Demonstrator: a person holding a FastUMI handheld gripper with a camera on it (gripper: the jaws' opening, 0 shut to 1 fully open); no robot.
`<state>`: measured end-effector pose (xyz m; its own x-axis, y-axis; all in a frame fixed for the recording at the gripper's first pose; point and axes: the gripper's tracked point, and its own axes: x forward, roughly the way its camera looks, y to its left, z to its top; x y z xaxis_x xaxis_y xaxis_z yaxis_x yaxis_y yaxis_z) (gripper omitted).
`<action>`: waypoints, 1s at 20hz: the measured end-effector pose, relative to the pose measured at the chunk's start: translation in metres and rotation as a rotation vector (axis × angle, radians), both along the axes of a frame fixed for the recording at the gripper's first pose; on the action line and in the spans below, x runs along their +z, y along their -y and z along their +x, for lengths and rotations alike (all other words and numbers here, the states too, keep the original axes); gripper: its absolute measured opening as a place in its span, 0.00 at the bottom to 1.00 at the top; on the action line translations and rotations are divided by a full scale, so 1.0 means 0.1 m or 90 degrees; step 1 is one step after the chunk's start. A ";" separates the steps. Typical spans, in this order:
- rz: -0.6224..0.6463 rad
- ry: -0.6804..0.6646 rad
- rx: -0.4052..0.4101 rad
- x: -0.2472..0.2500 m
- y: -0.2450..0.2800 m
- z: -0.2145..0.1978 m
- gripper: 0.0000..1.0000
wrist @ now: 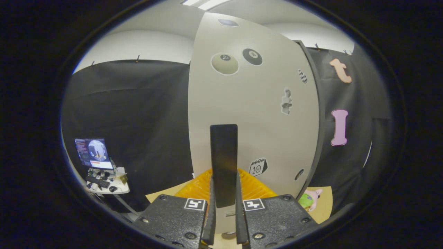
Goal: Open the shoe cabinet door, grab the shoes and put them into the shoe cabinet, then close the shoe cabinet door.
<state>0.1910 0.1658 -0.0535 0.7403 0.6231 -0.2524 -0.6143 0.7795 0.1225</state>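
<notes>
Gripper view, gripper (224,204) fingers clamped on one black door handle (224,162), one white cabinet door (252,114), two ball stickers (225,63).

The gripper (224,221) has its fingers (210,221) closed in on the dark upright handle (224,164) of the shoe cabinet door (252,114), one on each side; both seem to press on it, though the contact itself is hard to make out. The pale door, dotted with stickers (225,63), stands right ahead. Low behind the handle is something orange and ribbed (254,186). Off to one side, a small bench (110,186) carries a lit monitor (93,153) and a keyboard (98,181).
</notes>
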 end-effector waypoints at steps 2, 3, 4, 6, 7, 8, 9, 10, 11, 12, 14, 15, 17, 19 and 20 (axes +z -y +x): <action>0.005 0.007 -0.010 0.02 0.08 -0.04 0.26; 0.005 0.009 -0.016 0.03 0.12 -0.06 0.26; 0.004 0.011 -0.023 0.03 0.15 -0.08 0.26; 0.000 0.012 -0.039 0.03 0.22 -0.10 0.26; -0.002 0.015 -0.050 0.03 0.26 -0.11 0.26; -0.006 0.016 -0.062 0.03 0.30 -0.10 0.26; -0.008 0.019 -0.079 0.04 0.35 -0.09 0.26; -0.013 0.022 -0.096 0.04 0.40 -0.06 0.26; -0.020 0.024 -0.112 0.05 0.45 -0.04 0.25; -0.025 0.027 -0.125 0.05 0.52 -0.03 0.24; -0.031 0.032 -0.153 0.06 0.61 -0.03 0.23; -0.032 0.034 -0.169 0.06 0.67 -0.02 0.22; -0.041 0.041 -0.203 0.06 0.77 0.00 0.19; -0.047 0.050 -0.228 0.06 0.86 0.03 0.15; -0.043 0.051 -0.237 0.06 0.91 0.04 0.14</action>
<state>0.1950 0.0744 -0.0477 0.9319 0.2915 -0.2158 -0.2927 0.9558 0.0270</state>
